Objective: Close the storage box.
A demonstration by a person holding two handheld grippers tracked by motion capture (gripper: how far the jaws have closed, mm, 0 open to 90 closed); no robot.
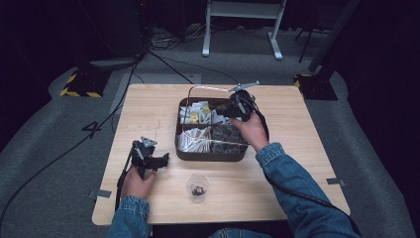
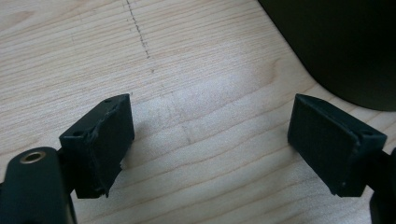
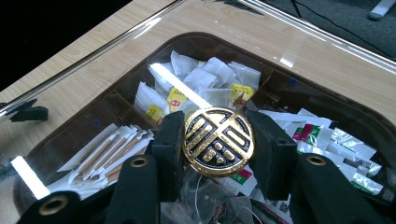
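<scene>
A dark brown compartment box stands mid-table, with tea bags and paper stick packets inside. Over it lies a clear lid with a round gold-and-black knob. My right gripper is shut on that knob, one pad on each side. From above, the right gripper is over the box's far right part, and the lid's far edge looks raised. My left gripper is open with nothing between the jaws, low over bare wood. It sits just left of the box's near left corner.
A clear plastic cup with something small and dark inside stands near the table's front edge, between my two forearms. The wooden table has bare room to the left of the box. Cables cross the grey floor beyond.
</scene>
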